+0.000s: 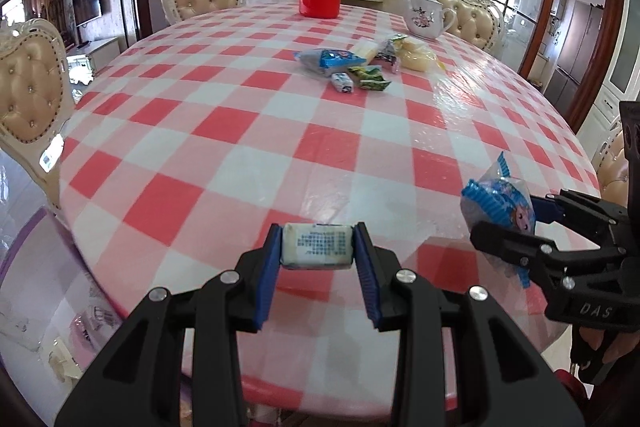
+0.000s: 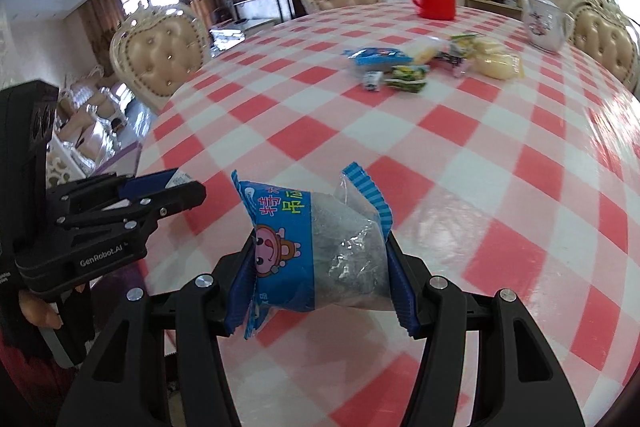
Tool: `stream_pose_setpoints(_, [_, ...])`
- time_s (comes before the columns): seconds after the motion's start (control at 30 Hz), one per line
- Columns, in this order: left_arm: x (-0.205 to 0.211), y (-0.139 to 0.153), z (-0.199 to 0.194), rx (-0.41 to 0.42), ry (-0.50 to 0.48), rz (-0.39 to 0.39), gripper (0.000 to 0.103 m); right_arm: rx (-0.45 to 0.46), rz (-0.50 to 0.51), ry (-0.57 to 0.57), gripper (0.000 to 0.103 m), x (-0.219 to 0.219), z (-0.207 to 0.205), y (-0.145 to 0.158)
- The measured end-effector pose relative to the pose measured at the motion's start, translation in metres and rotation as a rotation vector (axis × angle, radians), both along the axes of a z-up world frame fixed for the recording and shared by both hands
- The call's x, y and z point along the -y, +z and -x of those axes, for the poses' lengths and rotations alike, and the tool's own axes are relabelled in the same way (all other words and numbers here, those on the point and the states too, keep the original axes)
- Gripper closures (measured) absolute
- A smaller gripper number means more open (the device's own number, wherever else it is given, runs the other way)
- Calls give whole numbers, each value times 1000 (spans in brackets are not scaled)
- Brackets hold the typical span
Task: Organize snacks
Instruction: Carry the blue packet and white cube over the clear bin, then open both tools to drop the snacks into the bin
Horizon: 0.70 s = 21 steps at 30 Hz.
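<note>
Mid-task: my left gripper (image 1: 317, 245) clamps a small white wrapped candy (image 1: 317, 246), my right gripper (image 2: 320, 267) clamps a blue-and-clear snack packet (image 2: 320, 247), both above the checked table's near edge, snack pile (image 1: 360, 61) well ahead, nothing delivered yet.

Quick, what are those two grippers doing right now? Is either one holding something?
Left gripper: closed on a small white wrapped snack.
Right gripper: closed on a blue cartoon snack bag.
</note>
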<state>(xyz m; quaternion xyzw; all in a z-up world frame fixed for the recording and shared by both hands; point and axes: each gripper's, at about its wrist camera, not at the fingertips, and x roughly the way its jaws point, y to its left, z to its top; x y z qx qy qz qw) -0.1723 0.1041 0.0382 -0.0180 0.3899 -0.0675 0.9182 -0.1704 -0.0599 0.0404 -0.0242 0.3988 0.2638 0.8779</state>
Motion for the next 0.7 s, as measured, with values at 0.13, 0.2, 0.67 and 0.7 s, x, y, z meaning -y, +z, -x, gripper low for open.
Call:
stream_pose_setpoints(0.13, [-14,3,7,7,15,1,67,1,16,47,46,-21,7,2])
stream_pose_setpoints(0.2, [-22,6,11,13,28,0,67,2,22,67,46,-32,9,3])
stream_pose_setpoints(0.67, [-109,17,29,21,202,-17,66,52,107,296,46,-131,42,13])
stream_pose_setpoints(0.7, [-117,17,31,21,219,-20,66,60,112,317,46,-139,45,14])
